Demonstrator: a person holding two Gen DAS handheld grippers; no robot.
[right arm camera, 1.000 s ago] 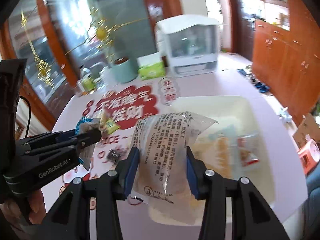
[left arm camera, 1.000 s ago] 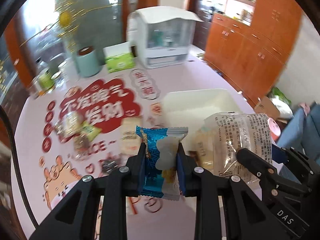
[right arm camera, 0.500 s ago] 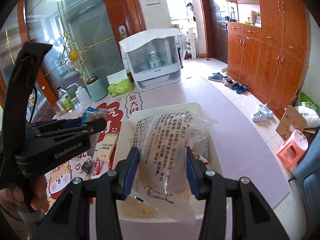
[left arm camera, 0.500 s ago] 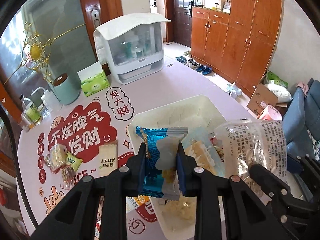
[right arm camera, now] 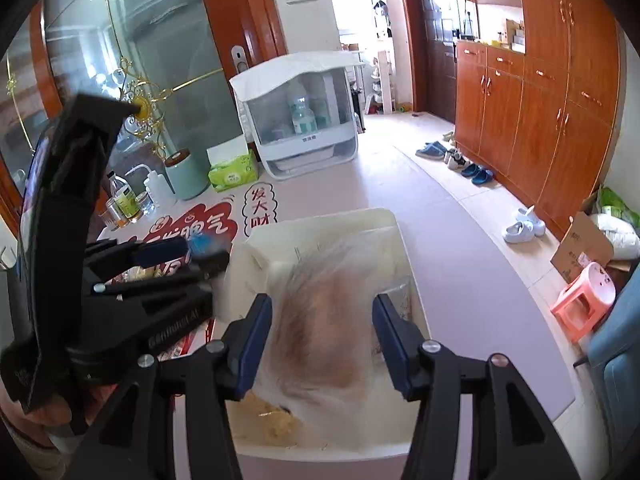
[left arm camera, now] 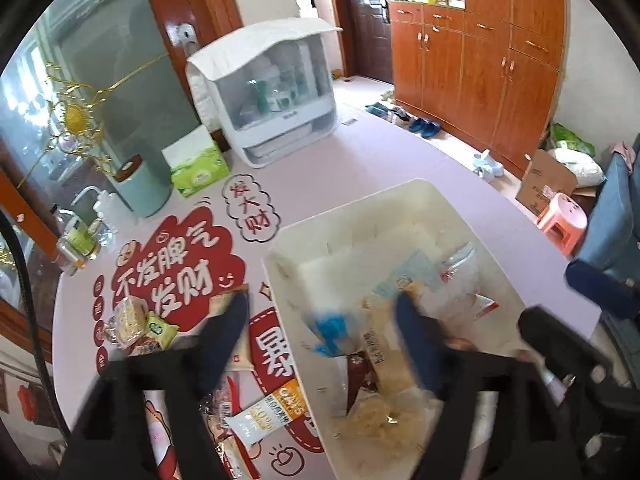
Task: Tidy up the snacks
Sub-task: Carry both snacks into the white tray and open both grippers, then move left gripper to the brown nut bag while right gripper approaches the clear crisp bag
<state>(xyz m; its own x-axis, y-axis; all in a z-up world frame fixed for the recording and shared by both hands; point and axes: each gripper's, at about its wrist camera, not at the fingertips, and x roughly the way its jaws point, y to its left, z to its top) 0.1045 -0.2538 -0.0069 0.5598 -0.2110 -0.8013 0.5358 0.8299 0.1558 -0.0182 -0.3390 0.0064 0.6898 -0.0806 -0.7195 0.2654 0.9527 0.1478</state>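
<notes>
A white bin (left arm camera: 352,216) (right arm camera: 384,220) sits on the table and holds several snack packs. My left gripper (left arm camera: 320,320) is open above the bin's left rim; the blue snack pack (left arm camera: 332,330), blurred, is free between the fingers and dropping into the bin. My right gripper (right arm camera: 322,334) is open over the bin; the clear bag of snacks (right arm camera: 324,340), blurred, is loose between its fingers and falling in. The left gripper also shows in the right wrist view (right arm camera: 200,256).
Loose snack packs (left arm camera: 136,328) and a white-orange packet (left arm camera: 272,412) lie on the table left of the bin. A white cabinet box (left arm camera: 276,100), green tissue box (left arm camera: 196,164), teal canister (left arm camera: 140,188) and bottles (left arm camera: 80,236) stand at the back.
Both grippers have opened. The blue pack and the clear bag, held half a second ago, are released and dropping into the bin.
</notes>
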